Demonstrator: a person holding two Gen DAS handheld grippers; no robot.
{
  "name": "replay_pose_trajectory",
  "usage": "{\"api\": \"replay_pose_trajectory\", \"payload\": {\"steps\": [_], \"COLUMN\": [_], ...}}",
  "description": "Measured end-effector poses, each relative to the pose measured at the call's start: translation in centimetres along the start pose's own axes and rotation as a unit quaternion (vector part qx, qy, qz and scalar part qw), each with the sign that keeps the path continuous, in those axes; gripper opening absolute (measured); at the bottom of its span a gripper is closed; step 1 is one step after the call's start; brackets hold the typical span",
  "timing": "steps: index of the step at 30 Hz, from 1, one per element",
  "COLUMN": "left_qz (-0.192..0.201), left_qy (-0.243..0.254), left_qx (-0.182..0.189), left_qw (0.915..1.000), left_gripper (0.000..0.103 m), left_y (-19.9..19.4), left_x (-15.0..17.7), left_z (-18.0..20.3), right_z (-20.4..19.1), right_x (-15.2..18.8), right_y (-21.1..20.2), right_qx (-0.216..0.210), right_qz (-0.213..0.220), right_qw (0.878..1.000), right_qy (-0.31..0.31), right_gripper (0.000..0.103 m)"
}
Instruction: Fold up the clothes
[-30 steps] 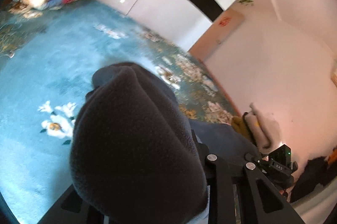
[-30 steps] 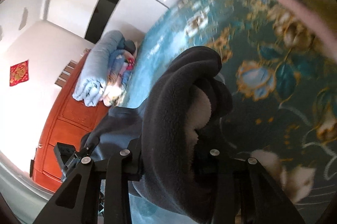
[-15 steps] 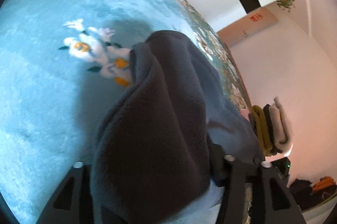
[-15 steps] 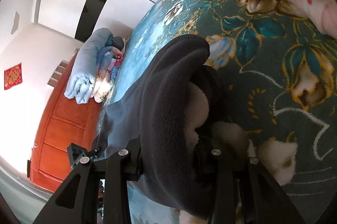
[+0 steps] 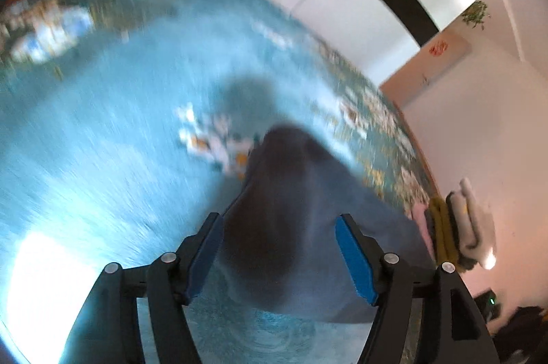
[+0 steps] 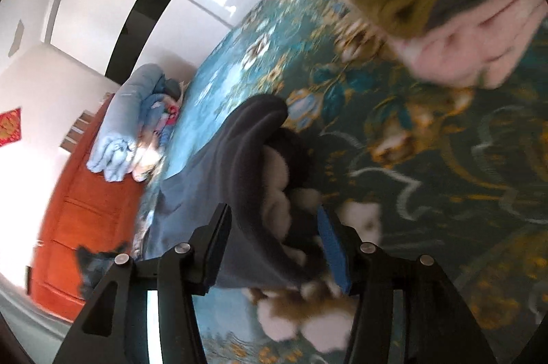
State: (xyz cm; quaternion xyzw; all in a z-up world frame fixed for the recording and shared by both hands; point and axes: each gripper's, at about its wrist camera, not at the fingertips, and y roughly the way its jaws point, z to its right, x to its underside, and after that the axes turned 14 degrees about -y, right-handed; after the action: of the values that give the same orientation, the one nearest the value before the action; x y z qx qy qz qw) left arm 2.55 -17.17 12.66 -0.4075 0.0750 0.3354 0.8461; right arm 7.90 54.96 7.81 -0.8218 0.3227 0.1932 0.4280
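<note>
Fleece garment (image 5: 291, 210) between both open tools

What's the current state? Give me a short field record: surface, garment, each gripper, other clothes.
surface: teal floral bedspread
garment: dark grey fleece garment, bunched, lying on the bedspread, pale lining showing in the right wrist view
left gripper: open, blue pads either side of the fleece, not clamping it
right gripper: open, fleece fold between the fingers, pads apart
other clothes: folded stack at the bed's edge by the wall; rolled bedding pile at the far end
image quality: both views motion-blurred
</note>
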Motion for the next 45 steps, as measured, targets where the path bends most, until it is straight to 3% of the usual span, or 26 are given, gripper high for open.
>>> {"api": "replay_pose_trajectory", "payload": {"steps": [4, 6, 10, 15, 18, 22, 25, 27, 30, 34, 38, 45], "left_qz": [0.009, 0.0, 0.001, -0.033, -0.04, -0.014, 0.011, 0.012, 0.039, 0.077, 0.071, 0.07], "left_qy": [0.08, 0.131, 0.186, 0.185, 0.178, 0.167, 0.187, 0.182, 0.157, 0.148, 0.126, 0.12], "left_qx": [-0.037, -0.053, -0.089, -0.103, -0.125, -0.154, -0.197, -0.219, -0.231, -0.271, -0.263, -0.255], "left_qw": [0.9961, 0.99, 0.9785, 0.9767, 0.9753, 0.9738, 0.9623, 0.9586, 0.9595, 0.948, 0.9541, 0.9568], "left_gripper": [0.085, 0.086, 0.086, 0.09, 0.093, 0.103, 0.103, 0.103, 0.103, 0.103, 0.103, 0.103], "left_y": [-1.2, -0.3, 2.9, 6.2, 7.9, 9.1, 10.5, 11.5, 11.7, 11.9, 12.3, 11.7], "left_x": [4.3, 8.0, 14.8, 20.5, 23.1, 25.5, 27.2, 27.7, 27.6, 27.4, 27.2, 27.7], "left_z": [4.6, 6.8, 9.5, 11.1, 11.8, 13.0, 13.9, 13.8, 13.3, 13.4, 12.6, 12.3], "right_z": [-1.6, -2.7, -3.9, -4.6, -4.8, -4.7, -4.5, -4.7, -4.8, -4.8, -4.1, -3.9], "right_x": [2.2, 3.7, 7.0, 8.1, 8.1, 8.2, 7.9, 7.5, 6.8, 6.2, 6.1, 6.2], "right_y": [-1.3, -0.8, 0.1, 0.4, 0.1, 0.5, 1.1, 1.4, 2.1, 3.4, 4.8, 5.1], "right_qx": [0.048, 0.065, 0.085, 0.132, 0.15, 0.152, 0.157, 0.162, 0.155, 0.145, 0.118, 0.112], "right_qz": [-0.015, -0.037, -0.071, -0.082, -0.076, -0.078, -0.081, -0.074, -0.065, -0.059, -0.08, -0.083], "right_qw": [0.997, 0.994, 0.987, 0.974, 0.967, 0.958, 0.952, 0.946, 0.94, 0.936, 0.939, 0.941], "right_qy": [-0.051, -0.081, -0.12, -0.167, -0.193, -0.23, -0.249, -0.271, -0.296, -0.317, -0.312, -0.308], "right_gripper": [0.054, 0.054, 0.054, 0.055, 0.067, 0.07, 0.088, 0.089, 0.097, 0.099, 0.1, 0.103]}}
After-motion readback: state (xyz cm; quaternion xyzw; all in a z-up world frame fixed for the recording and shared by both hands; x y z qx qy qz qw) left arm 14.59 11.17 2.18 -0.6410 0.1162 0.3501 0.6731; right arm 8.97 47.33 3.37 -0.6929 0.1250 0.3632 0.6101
